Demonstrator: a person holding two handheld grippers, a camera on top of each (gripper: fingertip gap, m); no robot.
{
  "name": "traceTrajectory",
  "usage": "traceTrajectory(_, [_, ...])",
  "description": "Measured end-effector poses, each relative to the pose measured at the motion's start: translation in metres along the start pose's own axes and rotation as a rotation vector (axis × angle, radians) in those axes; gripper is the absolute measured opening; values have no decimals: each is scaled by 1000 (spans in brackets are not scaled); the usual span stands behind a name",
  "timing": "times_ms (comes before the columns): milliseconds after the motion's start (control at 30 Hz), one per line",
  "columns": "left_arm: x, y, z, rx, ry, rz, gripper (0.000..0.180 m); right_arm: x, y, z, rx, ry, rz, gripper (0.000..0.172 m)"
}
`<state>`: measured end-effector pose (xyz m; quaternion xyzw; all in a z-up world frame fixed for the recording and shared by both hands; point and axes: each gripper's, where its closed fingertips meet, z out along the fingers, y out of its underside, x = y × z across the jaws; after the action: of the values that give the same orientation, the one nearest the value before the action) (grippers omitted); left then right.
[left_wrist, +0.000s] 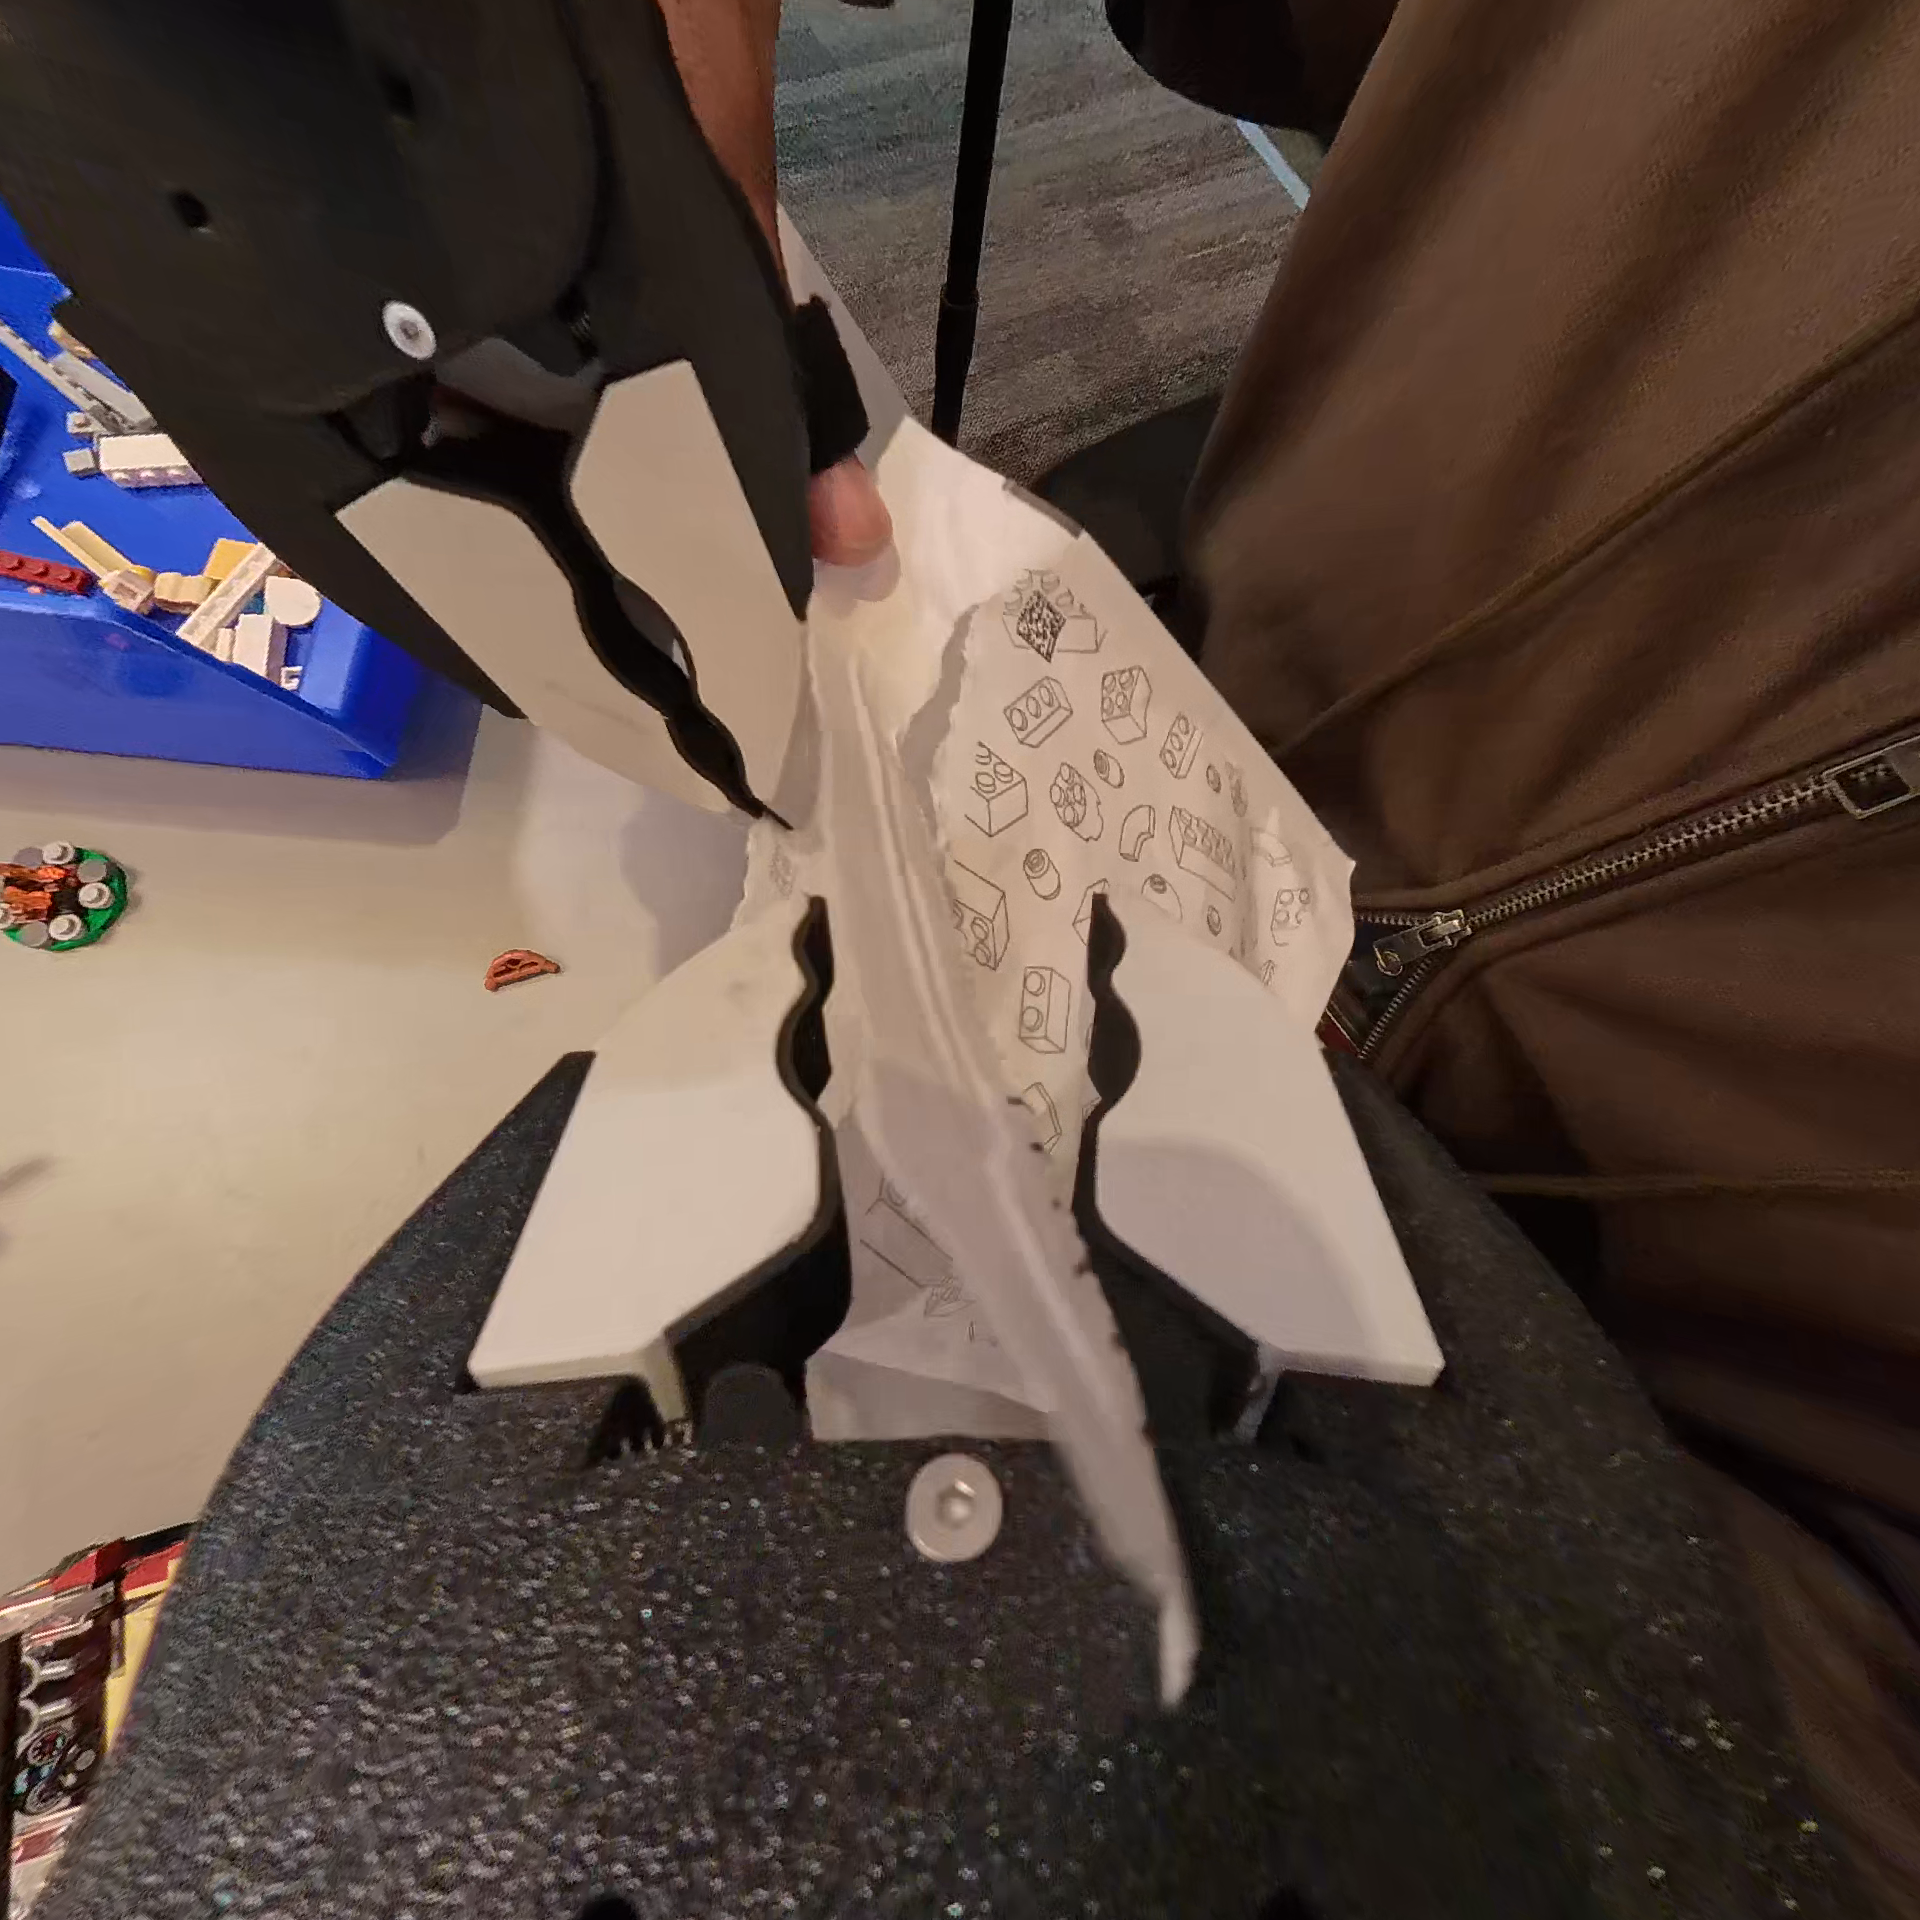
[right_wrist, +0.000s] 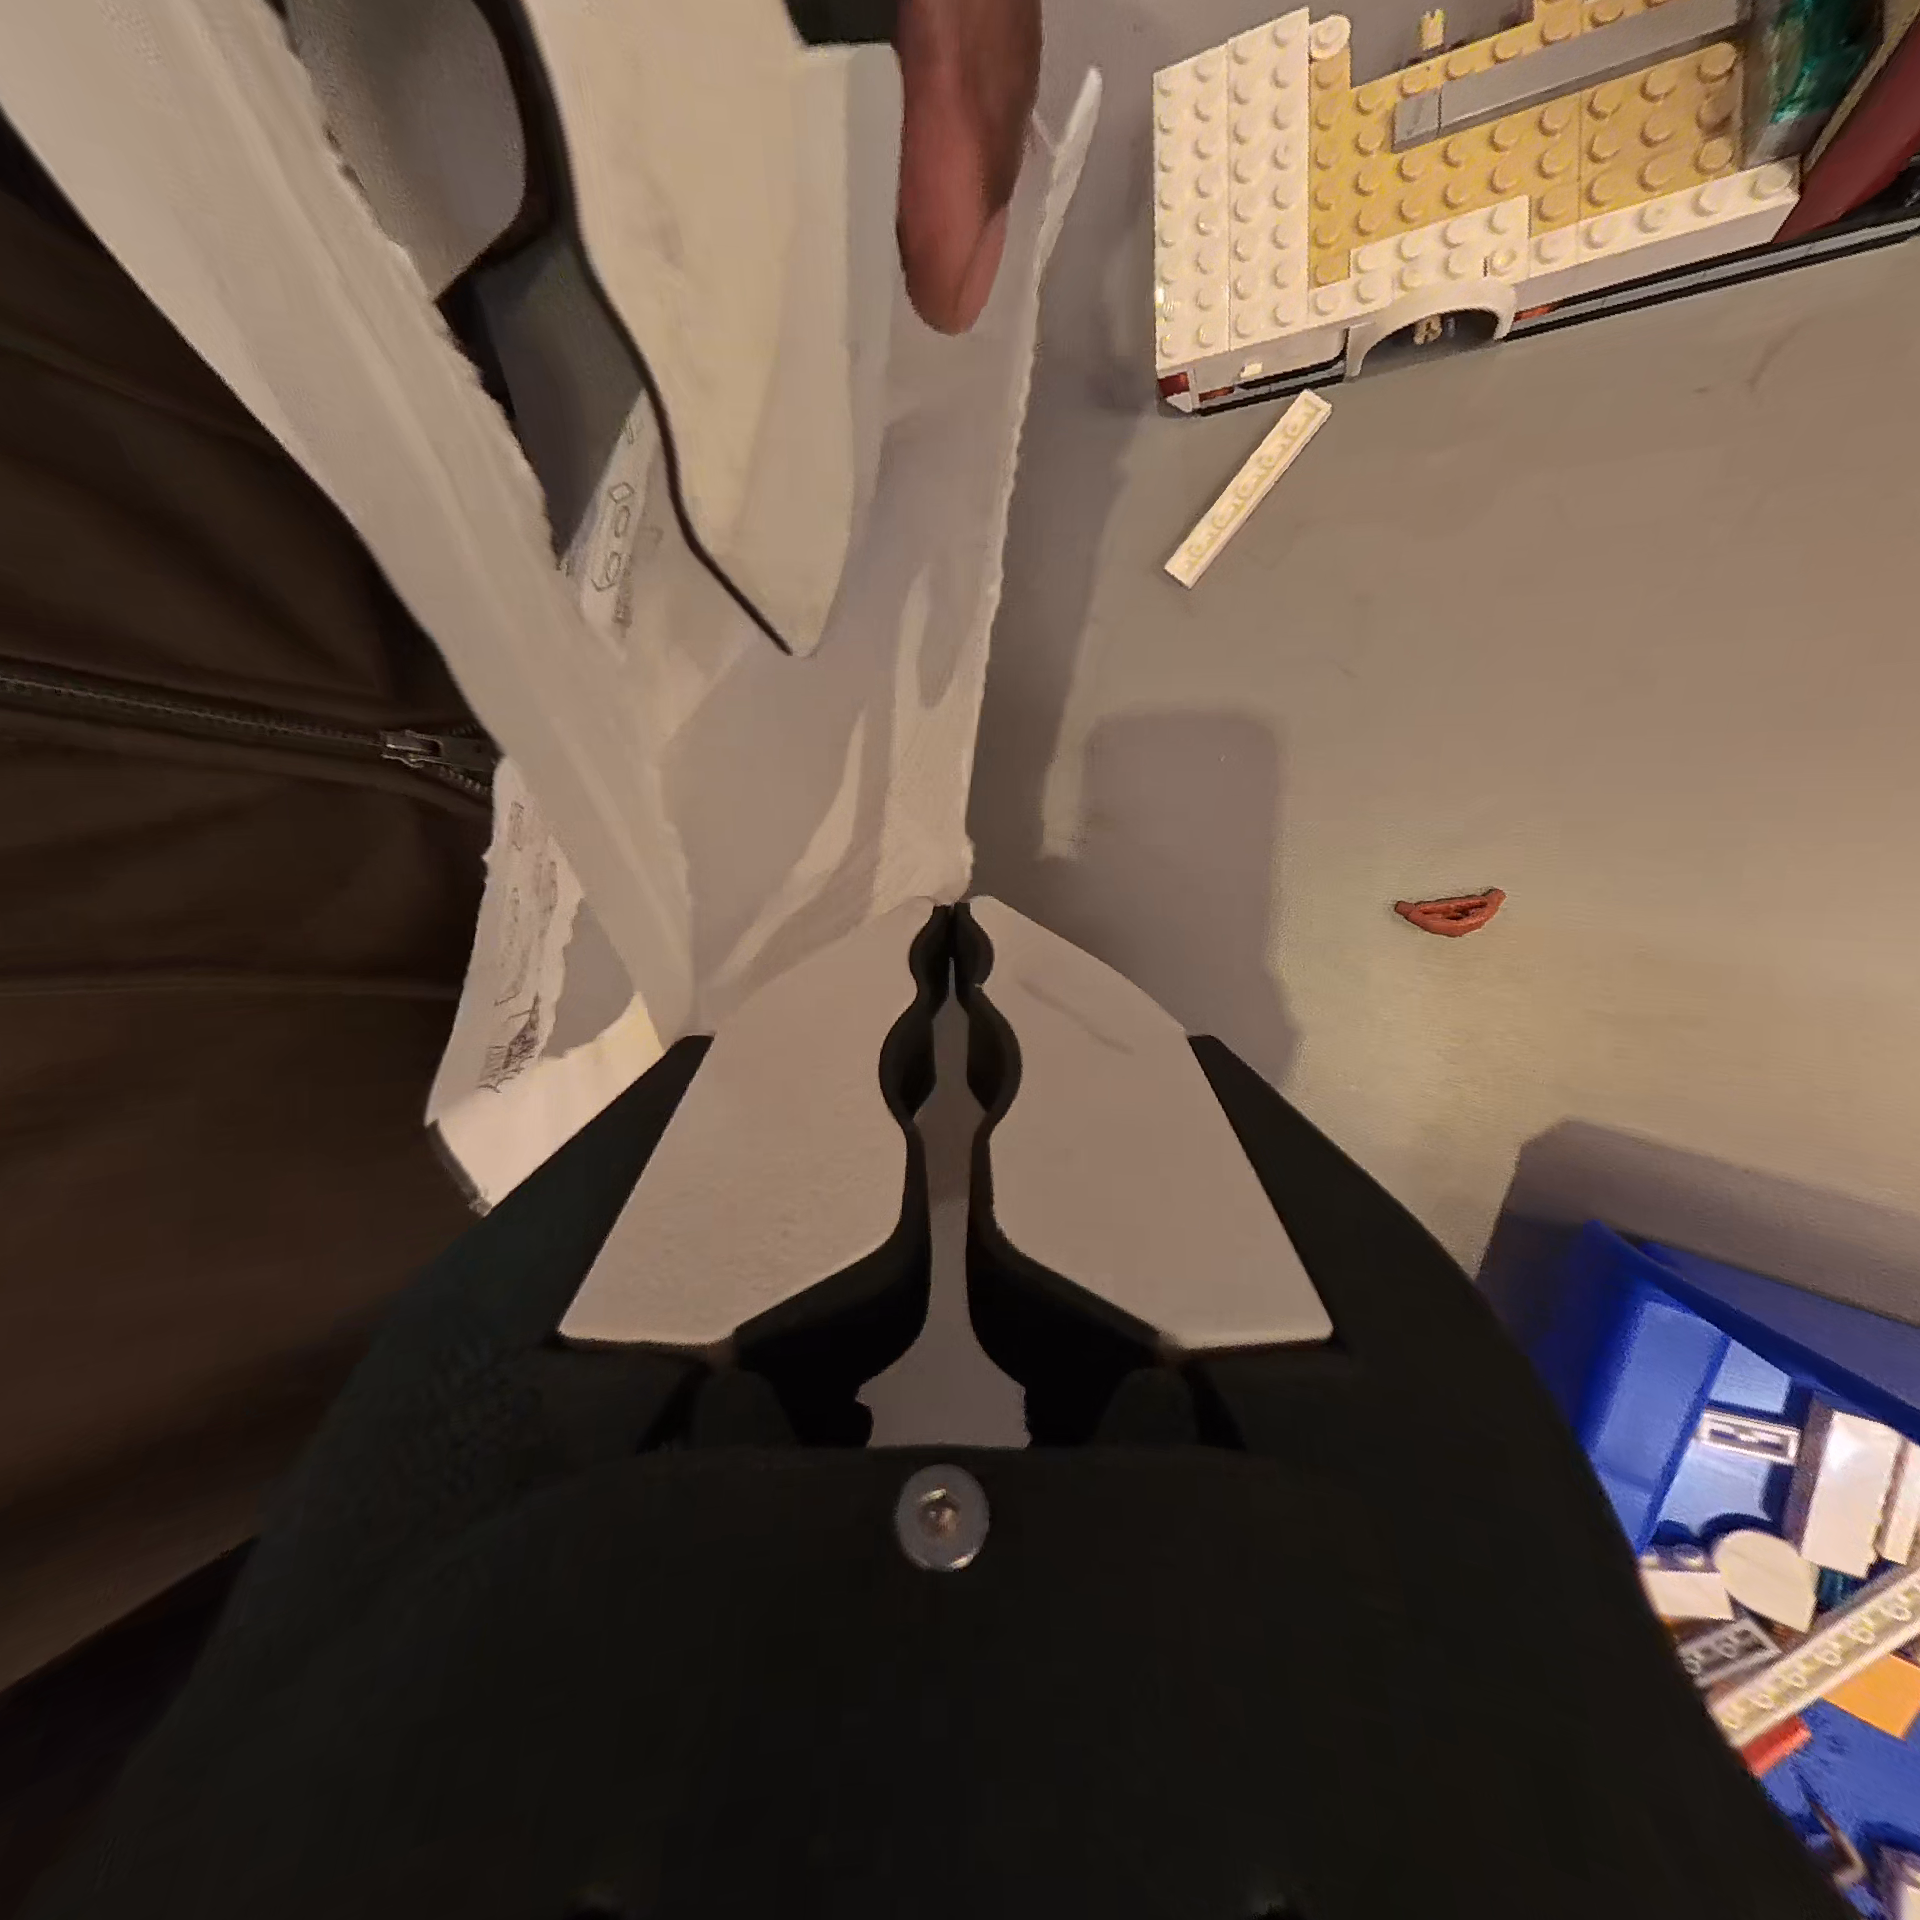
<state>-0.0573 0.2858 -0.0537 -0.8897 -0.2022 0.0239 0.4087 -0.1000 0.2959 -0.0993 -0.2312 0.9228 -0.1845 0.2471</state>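
Observation:
A torn white paper bag (left_wrist: 1091, 748) printed with brick drawings hangs in the air between both grippers. My left gripper (left_wrist: 956, 902) is open. The bag's torn strip runs loosely between its fingers, with a gap at each pad. My right gripper (left_wrist: 769, 816) comes in from the upper left and is shut on the bag's edge. In the right wrist view my right gripper (right_wrist: 954, 909) pinches a corner of the paper bag (right_wrist: 831, 779) at its fingertips. One of the left gripper's fingers (right_wrist: 727, 364) shows above, wrapped by the paper.
A blue bin (left_wrist: 156, 665) of loose bricks stands on the table; it also shows in the right wrist view (right_wrist: 1621, 1351). A small reddish-brown piece (right_wrist: 1449, 914), a white strip plate (right_wrist: 1247, 488), a white and tan brick build (right_wrist: 1455, 187) and a green round build (left_wrist: 62, 894) lie about. A person's brown jacket (left_wrist: 1558, 623) is close. One gripper's finger ends stand about 7 cm off the other's.

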Motion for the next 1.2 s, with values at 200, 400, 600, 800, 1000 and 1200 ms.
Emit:
traceTrajectory(200, [0,-12,-5,50,-29,27,52,0,2,5,-41,39,-38,0])
traceTrajectory(400, [14,-19,-14,95,-9,131,48,2,3,5,-54,57,-56,0])
traceTrajectory(600, [12,-17,-31,109,-42,153,51,2,2,4,-65,76,-80,0])
traceTrajectory(800, [1,-37,-75,266,-39,67,66,-1,1,3,-81,91,-90,0])
traceTrajectory(1000, [29,-78,-95,247,-13,123,79,0,2,2,-93,94,-78,0])
traceTrajectory(1200, [36,-88,-93,182,-39,120,81,0,3,2,-87,81,-69,0])
